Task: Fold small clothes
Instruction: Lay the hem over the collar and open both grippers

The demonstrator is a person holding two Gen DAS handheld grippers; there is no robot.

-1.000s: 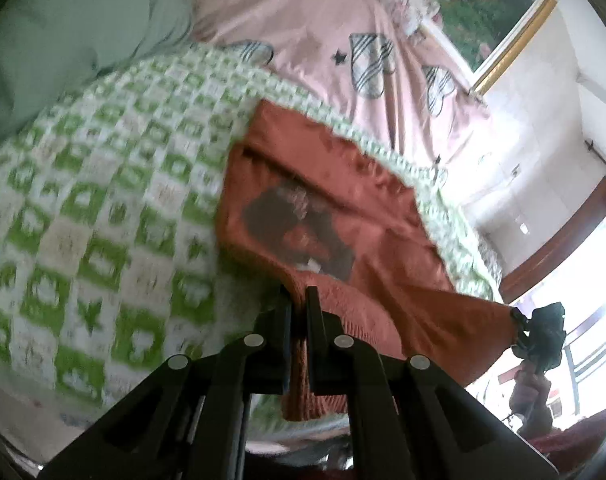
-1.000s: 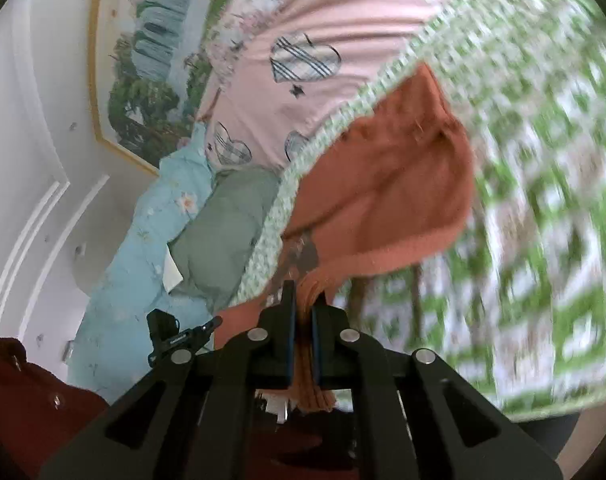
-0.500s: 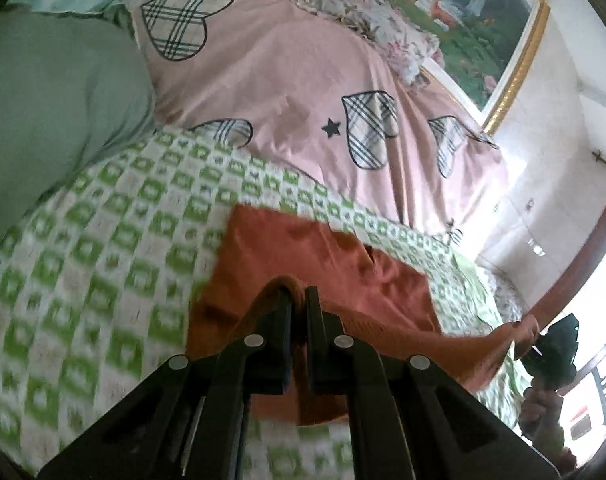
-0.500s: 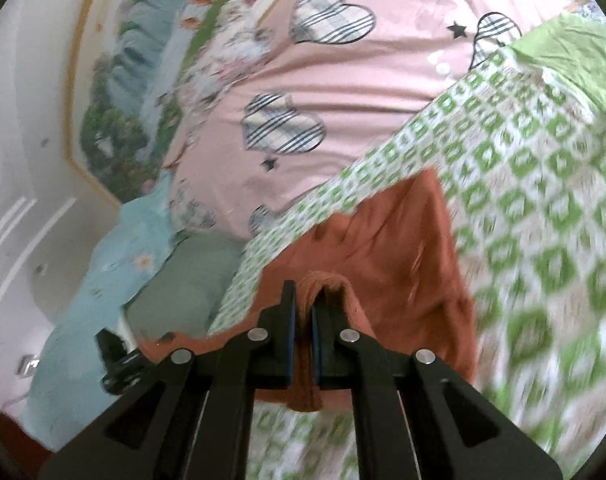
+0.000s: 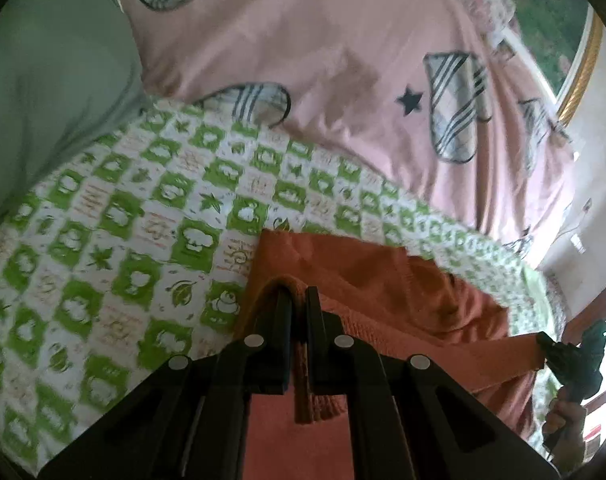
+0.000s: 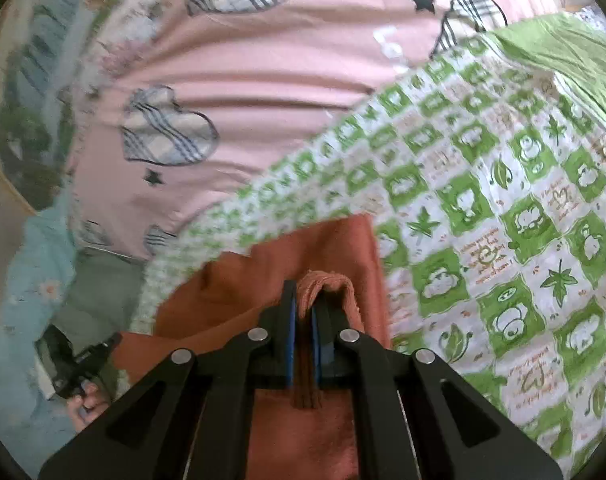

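Observation:
A small rust-orange knit garment [image 5: 367, 280] lies on a green-and-white checked blanket [image 5: 143, 216]. My left gripper [image 5: 297, 300] is shut on one edge of the garment, with ribbed fabric bunched between the fingers. My right gripper [image 6: 305, 296] is shut on another edge of the same garment [image 6: 303, 252], its hem looped over the fingertips. The cloth stretches taut between the two grippers. The right gripper shows at the far right of the left wrist view [image 5: 571, 356]; the left one shows at the lower left of the right wrist view [image 6: 79, 360].
A pink duvet with plaid hearts [image 5: 343, 52] lies beyond the blanket [image 6: 503, 220]. A grey-green pillow [image 5: 43, 92] is at left, a light blue floral cloth [image 6: 27, 280] by it. A framed landscape picture [image 5: 563, 20] hangs on the wall.
Both grippers have carried the held edge forward over the garment and down toward the blanket. The dark print on the garment is now covered by the folded cloth.

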